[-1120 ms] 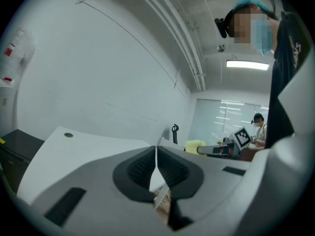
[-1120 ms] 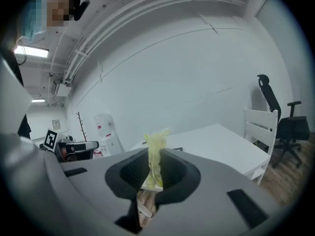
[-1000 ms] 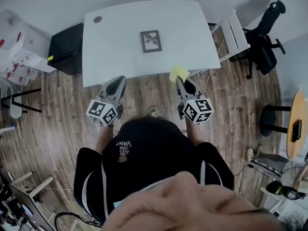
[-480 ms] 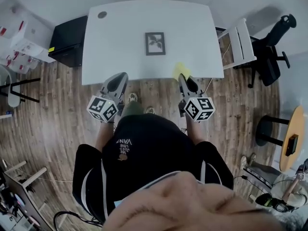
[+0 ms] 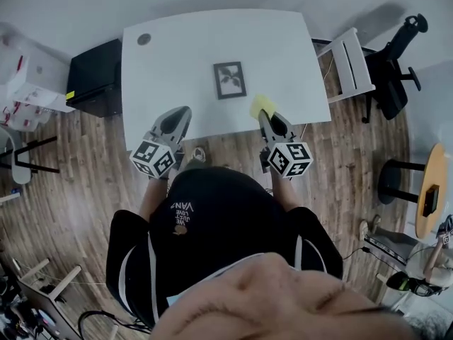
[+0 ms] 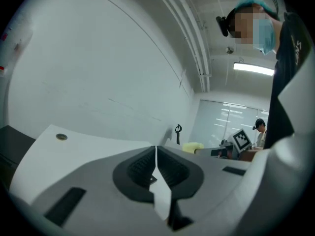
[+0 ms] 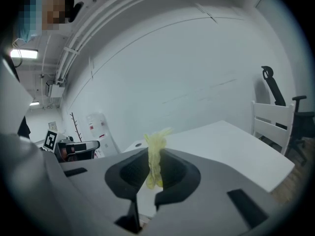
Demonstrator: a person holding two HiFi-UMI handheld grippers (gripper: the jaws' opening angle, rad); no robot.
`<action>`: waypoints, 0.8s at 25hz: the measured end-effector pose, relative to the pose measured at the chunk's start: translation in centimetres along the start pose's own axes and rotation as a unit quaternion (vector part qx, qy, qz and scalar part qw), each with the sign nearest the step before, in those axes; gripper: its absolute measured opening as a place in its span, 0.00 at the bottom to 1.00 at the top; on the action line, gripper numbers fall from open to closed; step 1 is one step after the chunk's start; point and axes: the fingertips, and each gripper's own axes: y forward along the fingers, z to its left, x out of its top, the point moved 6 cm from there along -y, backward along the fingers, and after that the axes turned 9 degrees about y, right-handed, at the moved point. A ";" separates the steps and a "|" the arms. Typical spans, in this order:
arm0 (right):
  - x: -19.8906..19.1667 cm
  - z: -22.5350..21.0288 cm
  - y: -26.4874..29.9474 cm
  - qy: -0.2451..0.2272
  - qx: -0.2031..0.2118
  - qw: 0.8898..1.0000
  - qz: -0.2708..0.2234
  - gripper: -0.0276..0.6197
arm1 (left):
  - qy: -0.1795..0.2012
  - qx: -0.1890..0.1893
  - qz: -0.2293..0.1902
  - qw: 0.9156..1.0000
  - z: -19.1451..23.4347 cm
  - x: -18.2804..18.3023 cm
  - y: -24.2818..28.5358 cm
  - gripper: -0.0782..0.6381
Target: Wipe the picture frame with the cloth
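While the picture frame (image 5: 230,80) lies mid-table (image 5: 177,55), long axis running near to far, my right gripper (image 7: 153,168) pinches the bunched cloth (image 7: 154,151); my left gripper (image 6: 156,168) is clenched on nothing. The frame's picture is too small to read.

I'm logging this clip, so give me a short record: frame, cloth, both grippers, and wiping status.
picture frame: on the white table, touched by nothing
cloth: yellow, bunched
right gripper: fingers shut on the cloth, at the table's front edge
left gripper: fingers shut, empty
wiping: not yet begun
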 end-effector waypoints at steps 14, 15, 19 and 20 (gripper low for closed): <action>-1.0 3.3 7.3 0.004 -0.035 0.999 0.009 0.11 | 0.005 -0.066 0.021 0.998 8.2 0.7 1.9 0.13; -0.9 3.3 7.6 0.003 -0.035 0.999 0.011 0.11 | 0.004 -0.066 0.022 0.998 8.3 0.7 2.1 0.13; -1.0 2.7 8.9 0.002 -0.030 0.999 0.024 0.11 | 0.002 -0.066 0.025 0.998 8.4 0.6 2.8 0.13; -0.9 2.5 9.3 0.003 -0.027 0.999 0.027 0.11 | 0.001 -0.062 0.026 0.998 8.6 0.6 3.0 0.13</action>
